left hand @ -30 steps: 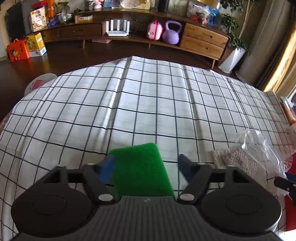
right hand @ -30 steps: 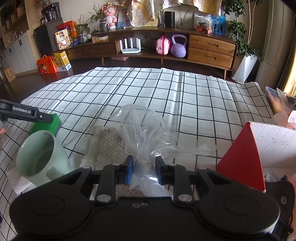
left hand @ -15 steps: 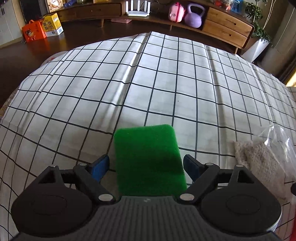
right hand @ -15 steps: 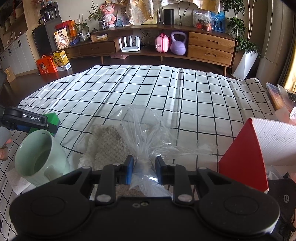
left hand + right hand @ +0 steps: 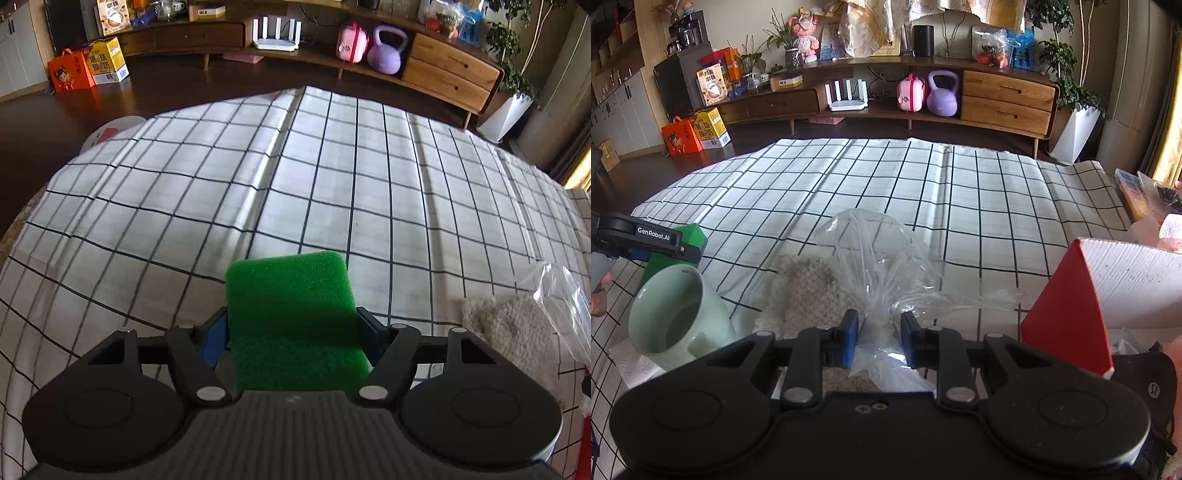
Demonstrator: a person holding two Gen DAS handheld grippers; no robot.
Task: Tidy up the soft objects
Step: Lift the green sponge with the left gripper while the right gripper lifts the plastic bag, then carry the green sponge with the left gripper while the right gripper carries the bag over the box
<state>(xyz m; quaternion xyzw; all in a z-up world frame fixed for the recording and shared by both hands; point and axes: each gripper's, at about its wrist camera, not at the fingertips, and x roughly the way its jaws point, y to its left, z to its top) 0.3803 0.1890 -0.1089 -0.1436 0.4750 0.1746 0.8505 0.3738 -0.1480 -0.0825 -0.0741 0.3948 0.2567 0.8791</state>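
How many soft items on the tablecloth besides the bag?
2. The green sponge sits between the left gripper fingers, far left in the right wrist view. The fluffy beige cloth lies beside the mug, partly under the clear bag. More may be hidden.

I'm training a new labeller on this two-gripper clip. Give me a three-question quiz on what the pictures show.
1. True or false: the left gripper has the green sponge between its jaws.
2. What does the right gripper pinch? A) mug B) plastic bag C) red box
3. What colour is the mug?

Key: 1 true; 2 B, the plastic bag; 3 pale green.
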